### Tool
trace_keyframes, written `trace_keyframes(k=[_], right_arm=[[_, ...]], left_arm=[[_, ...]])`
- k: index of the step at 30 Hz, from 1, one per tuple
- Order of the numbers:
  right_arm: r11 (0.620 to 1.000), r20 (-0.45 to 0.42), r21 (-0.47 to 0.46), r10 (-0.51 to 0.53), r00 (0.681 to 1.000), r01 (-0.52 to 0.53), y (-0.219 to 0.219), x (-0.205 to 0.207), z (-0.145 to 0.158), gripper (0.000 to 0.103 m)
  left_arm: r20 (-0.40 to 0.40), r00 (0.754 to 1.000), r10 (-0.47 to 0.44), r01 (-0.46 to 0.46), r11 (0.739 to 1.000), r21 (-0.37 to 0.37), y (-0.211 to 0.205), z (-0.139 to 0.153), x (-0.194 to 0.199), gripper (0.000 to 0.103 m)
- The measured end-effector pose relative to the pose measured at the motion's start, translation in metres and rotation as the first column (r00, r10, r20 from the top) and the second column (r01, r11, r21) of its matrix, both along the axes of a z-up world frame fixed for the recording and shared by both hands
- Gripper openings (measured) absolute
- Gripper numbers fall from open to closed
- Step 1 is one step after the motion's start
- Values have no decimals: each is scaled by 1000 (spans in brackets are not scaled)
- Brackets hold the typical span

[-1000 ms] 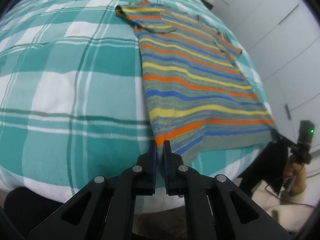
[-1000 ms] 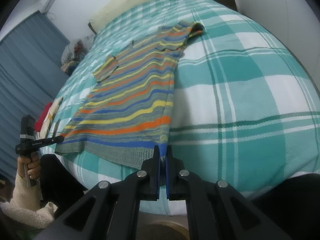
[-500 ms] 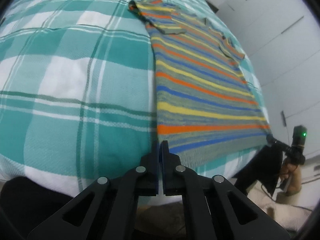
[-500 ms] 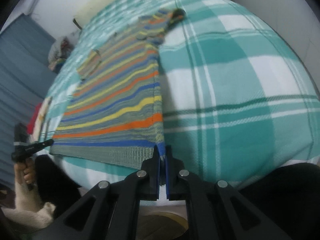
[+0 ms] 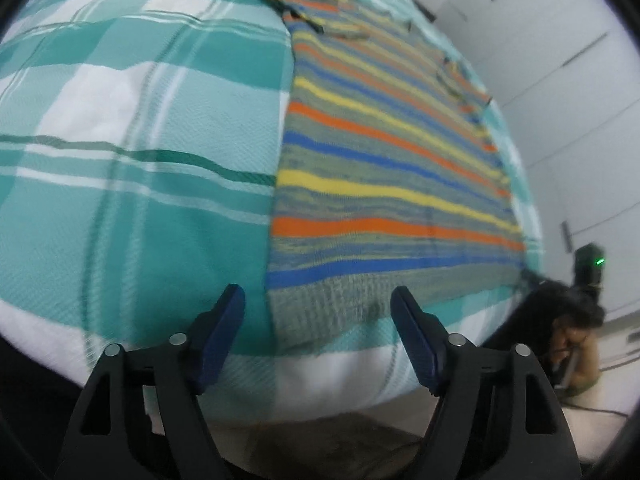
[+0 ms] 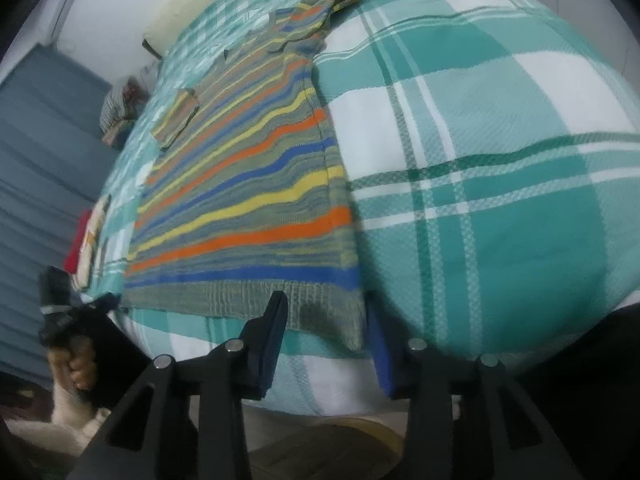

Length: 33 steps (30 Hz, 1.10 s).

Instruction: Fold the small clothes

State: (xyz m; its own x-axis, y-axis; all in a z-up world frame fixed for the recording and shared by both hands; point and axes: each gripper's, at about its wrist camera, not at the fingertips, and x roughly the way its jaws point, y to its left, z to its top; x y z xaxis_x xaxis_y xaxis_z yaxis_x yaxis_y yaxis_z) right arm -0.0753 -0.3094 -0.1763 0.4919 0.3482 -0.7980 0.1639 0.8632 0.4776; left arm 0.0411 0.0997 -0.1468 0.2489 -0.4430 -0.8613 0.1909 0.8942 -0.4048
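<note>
A striped knit top (image 5: pixel 384 152) in orange, yellow, blue and grey-green lies flat on the teal plaid bed cover (image 5: pixel 132 160), hem toward me. My left gripper (image 5: pixel 318 308) is open and empty, jaws spread at the hem's left corner. In the right wrist view the same top (image 6: pixel 248 184) lies flat, and my right gripper (image 6: pixel 326 316) is open and empty, jaws on either side of the hem's right corner (image 6: pixel 352 320).
The bed's near edge runs just under both grippers. A cream pillow (image 6: pixel 180 12) lies at the head. Folded clothes (image 6: pixel 90 240) sit by the bed's left edge. White cupboard doors (image 5: pixel 568 92) stand to the right. The other gripper (image 6: pixel 60 308) shows at left.
Both grippers have opened and let go of the hem corners that they held shut. The top has been drawn toward the near edge and now lies flat.
</note>
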Motion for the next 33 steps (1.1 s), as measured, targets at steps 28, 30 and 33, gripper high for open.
trace_keyframes(k=[28, 30, 33], right_arm=[[848, 28, -523, 109, 994, -78, -2, 19, 96, 47], [798, 124, -595, 207, 970, -94, 5, 53, 122, 47], [749, 161, -624, 405, 900, -225, 36, 128, 126, 47]], left_arm=[[383, 923, 33, -171, 928, 331, 17, 96, -19, 83], [451, 889, 83, -210, 948, 240, 4, 110, 4, 89], [496, 856, 142, -232, 965, 124, -19, 101, 32, 91]])
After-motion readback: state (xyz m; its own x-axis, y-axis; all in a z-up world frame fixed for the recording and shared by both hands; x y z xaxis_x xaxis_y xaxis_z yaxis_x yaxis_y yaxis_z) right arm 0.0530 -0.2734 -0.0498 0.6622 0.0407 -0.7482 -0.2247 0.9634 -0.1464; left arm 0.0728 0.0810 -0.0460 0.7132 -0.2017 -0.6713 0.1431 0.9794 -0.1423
